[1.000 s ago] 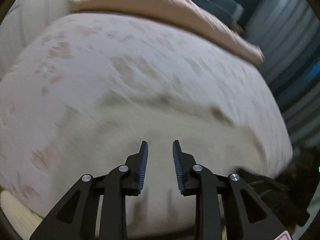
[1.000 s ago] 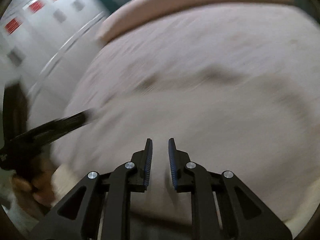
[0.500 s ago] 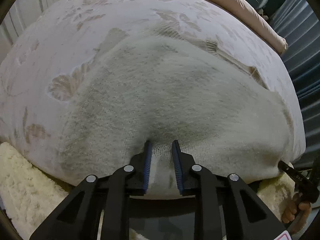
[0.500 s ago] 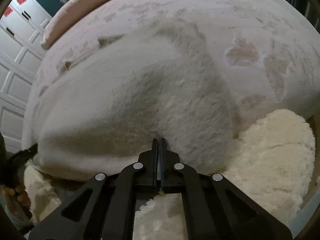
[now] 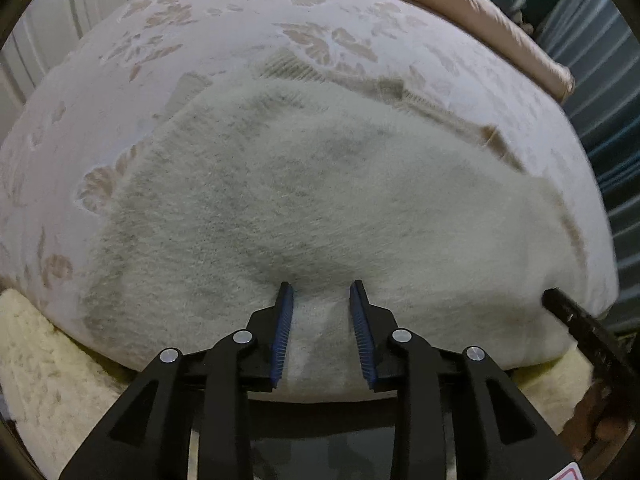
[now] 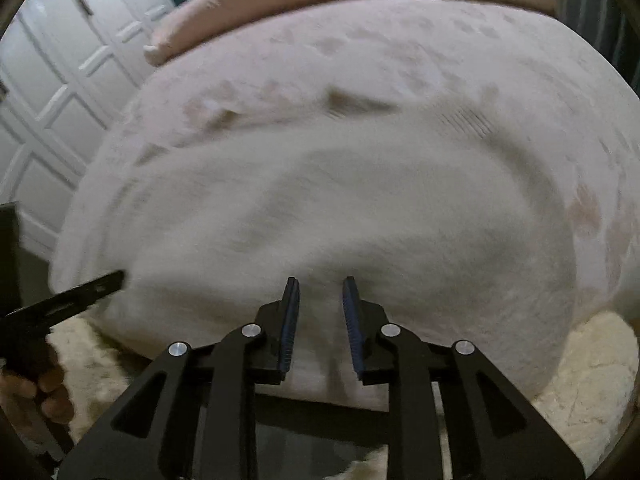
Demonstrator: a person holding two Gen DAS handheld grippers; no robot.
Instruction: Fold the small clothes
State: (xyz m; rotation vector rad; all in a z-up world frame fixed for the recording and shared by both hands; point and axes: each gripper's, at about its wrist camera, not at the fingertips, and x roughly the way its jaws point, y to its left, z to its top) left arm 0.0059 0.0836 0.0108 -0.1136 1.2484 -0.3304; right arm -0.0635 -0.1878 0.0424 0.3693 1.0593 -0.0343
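While spread flat on the floral bedspread [image 5: 224, 32], near its front edge: fuzzy white garment [image 5: 320, 200], ribbed trim toward the pink pillow [image 5: 500, 28] at the far side of the bedspread. Below the bedspread's front edge, cream fleece [image 5: 36, 360]. At that same edge, left gripper [image 5: 321, 292], jaws opening, cloth between the blue pads but not pinched. Further along the edge (picture blurred), right gripper [image 6: 319, 286], jaws likewise opening over the garment's hem, nothing gripped. Beside it, a hand [image 6: 40, 396] on the left tool.
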